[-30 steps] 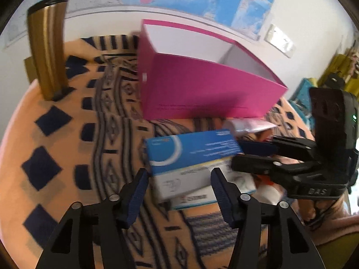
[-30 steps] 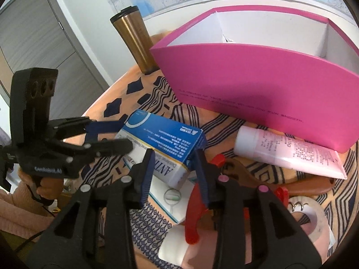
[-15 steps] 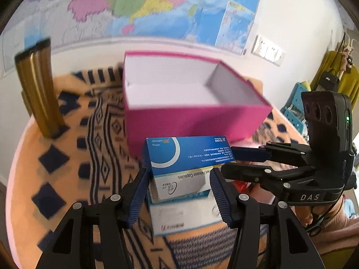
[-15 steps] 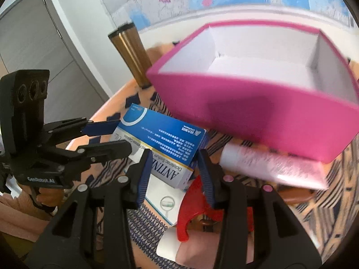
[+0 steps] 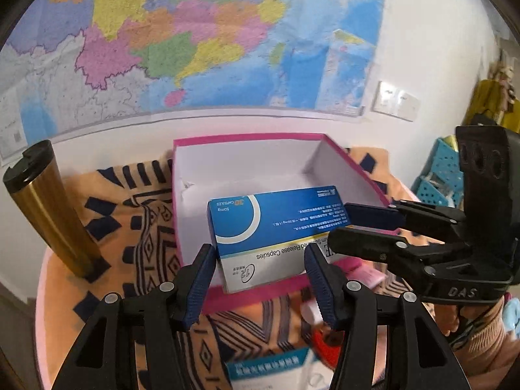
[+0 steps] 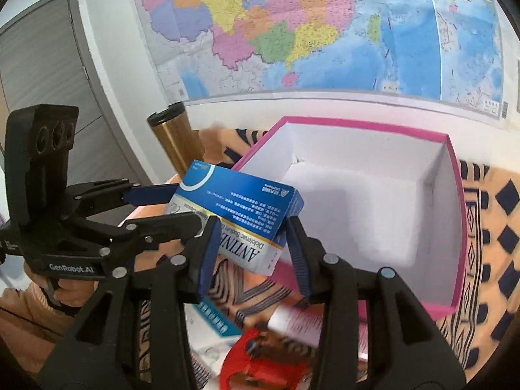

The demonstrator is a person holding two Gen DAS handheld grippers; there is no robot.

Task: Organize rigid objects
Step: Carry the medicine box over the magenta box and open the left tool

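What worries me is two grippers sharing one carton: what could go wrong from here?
1. The left gripper and right gripper both clamp the blue carton; an uneven release could twist or drop it.
2. The carton hangs tilted over the near wall of the pink box, so lowering it might catch the rim.

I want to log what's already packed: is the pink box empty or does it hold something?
Empty, as far as visible: the pink box shows only bare white floor and walls. The blue medicine carton is held above its near edge by both grippers.
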